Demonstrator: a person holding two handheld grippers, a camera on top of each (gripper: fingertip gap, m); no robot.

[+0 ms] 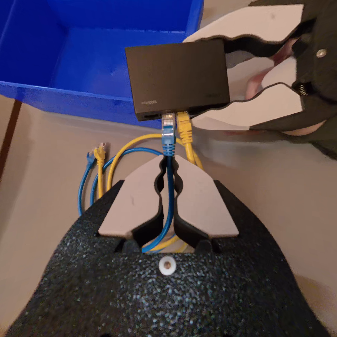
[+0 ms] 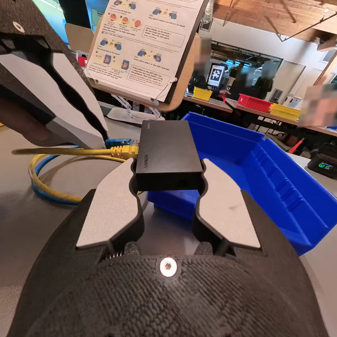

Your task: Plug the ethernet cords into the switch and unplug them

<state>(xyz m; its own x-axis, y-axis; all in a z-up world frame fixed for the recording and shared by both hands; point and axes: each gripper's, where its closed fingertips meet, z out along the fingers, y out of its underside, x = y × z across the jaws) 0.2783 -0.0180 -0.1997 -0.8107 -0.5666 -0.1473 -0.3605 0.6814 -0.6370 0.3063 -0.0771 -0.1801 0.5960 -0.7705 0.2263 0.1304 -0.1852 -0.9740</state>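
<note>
A black switch [image 1: 176,76] is held off the table, with my right gripper [image 2: 167,175] shut on its two long sides. The right gripper also shows in the left wrist view [image 1: 218,74]. A yellow cord's plug [image 1: 184,124] sits in a port on the switch's front. My left gripper [image 1: 169,157] is shut on the blue cord [image 1: 170,182] just behind its boot. The blue plug [image 1: 168,127] has its clear tip at the mouth of the port beside the yellow one; how deep it sits I cannot tell. Both plugs show in the right wrist view, yellow [image 2: 127,150] and blue [image 2: 120,141].
A blue bin [image 1: 73,54] stands right behind the switch, also seen in the right wrist view [image 2: 255,173]. The cords' loops and free ends [image 1: 98,153] lie on the grey table. An instruction sheet on a stand [image 2: 142,45] stands beyond. A small device with a screen [image 2: 324,164] sits at the right.
</note>
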